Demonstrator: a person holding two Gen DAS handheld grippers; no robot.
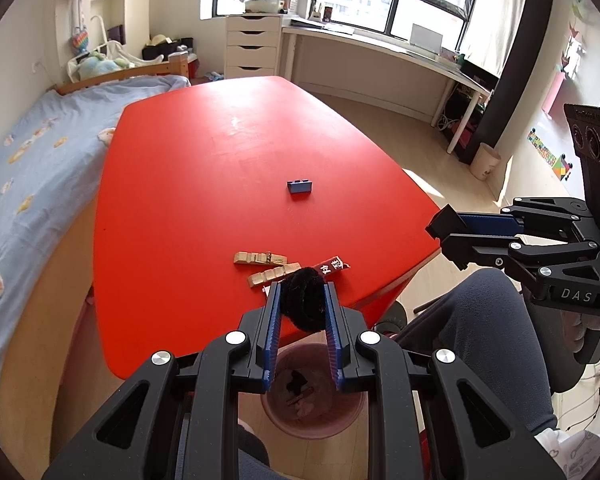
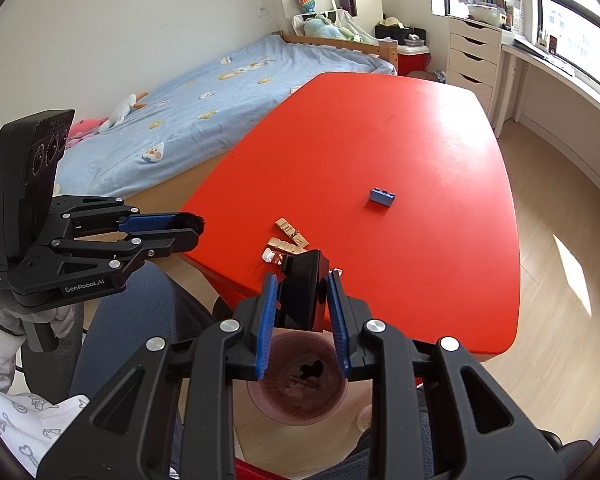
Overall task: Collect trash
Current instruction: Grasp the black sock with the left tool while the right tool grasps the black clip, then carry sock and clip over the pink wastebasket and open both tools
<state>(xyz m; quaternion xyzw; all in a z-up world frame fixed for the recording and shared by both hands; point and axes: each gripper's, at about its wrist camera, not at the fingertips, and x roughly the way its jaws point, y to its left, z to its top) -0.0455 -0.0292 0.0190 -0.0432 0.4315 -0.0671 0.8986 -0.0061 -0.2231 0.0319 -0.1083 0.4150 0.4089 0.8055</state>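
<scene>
Left wrist view: our left gripper point(image 1: 302, 300) has its jaws clamped on a black fuzzy hair tie point(image 1: 303, 300), held off the near edge of the red table point(image 1: 204, 168) and above a pink waste bin point(image 1: 312, 412) on the floor. Inside the bin we see dark scraps and paper. On the table just beyond the hair tie lie two wooden clothespins point(image 1: 266, 264) and a red snack wrapper point(image 1: 334, 266) with white lettering; a small blue toy brick point(image 1: 299, 186) sits farther out, well apart from them. Our right gripper point(image 1: 452, 236) shows at the right edge, holding a black piece.

From the right wrist view, our right gripper point(image 2: 302, 300) has its jaws closed on a black boxy object point(image 2: 302, 292), tilted, over the same bin point(image 2: 298, 384). Our left gripper point(image 2: 192, 228) appears at the left, the hair tie point(image 2: 188, 222) peeking from its tips. The clothespins point(image 2: 290, 238), the wrapper point(image 2: 276, 258) and the brick point(image 2: 381, 197) rest on the table point(image 2: 380, 128). A bed with a blue blanket point(image 2: 204, 96) stands beside the table.
</scene>
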